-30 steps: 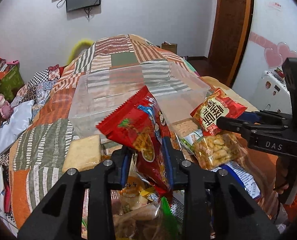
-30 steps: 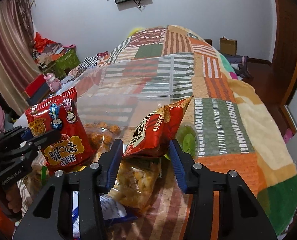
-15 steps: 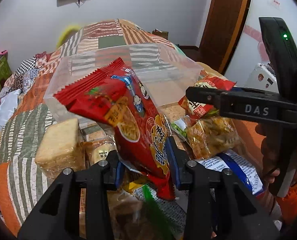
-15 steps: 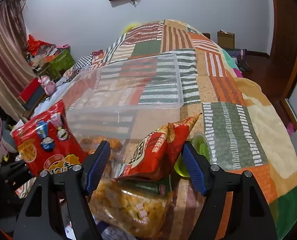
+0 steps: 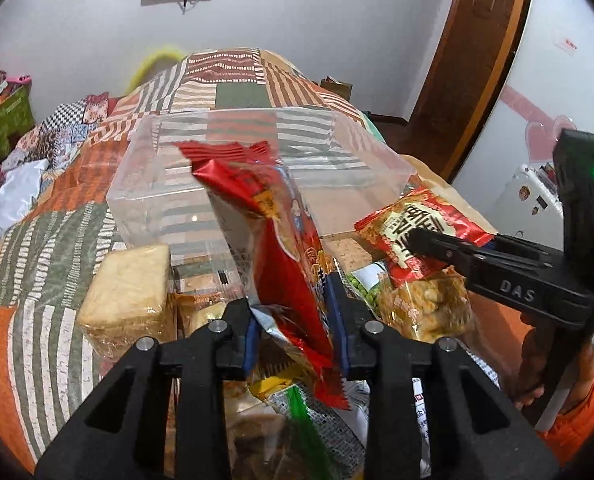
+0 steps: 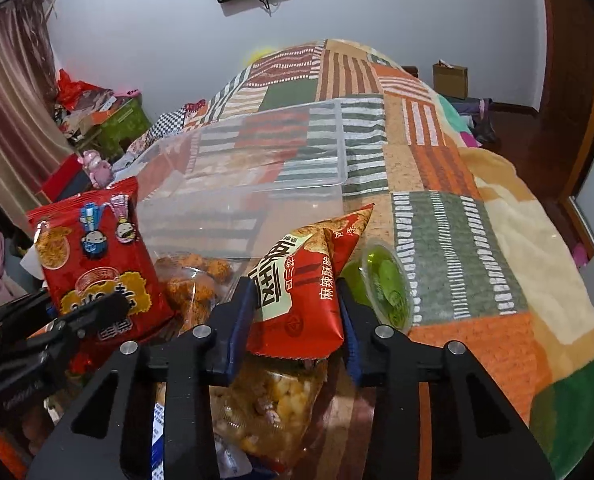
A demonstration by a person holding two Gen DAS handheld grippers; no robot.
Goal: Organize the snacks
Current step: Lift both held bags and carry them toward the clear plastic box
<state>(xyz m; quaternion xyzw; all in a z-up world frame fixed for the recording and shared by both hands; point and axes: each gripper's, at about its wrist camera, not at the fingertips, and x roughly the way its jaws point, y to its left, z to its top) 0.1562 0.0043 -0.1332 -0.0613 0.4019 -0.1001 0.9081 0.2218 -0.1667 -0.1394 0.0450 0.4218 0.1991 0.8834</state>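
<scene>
Snacks: left gripper (image 5: 295, 320) jaws pinch a red bag (image 5: 281, 240), right gripper (image 6: 297, 314) jaws clamp another bag (image 6: 301, 284). Lift both clear over the bin (image 5: 169, 196) rim ahead before releasing.

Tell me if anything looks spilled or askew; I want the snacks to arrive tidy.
Nothing is spilled or torn. The red cartoon snack bag hangs tilted in the left gripper, pinched near its bottom corner. The right gripper holds the red chip bag slightly slanted. The clear bin holds no snacks yet.
</scene>
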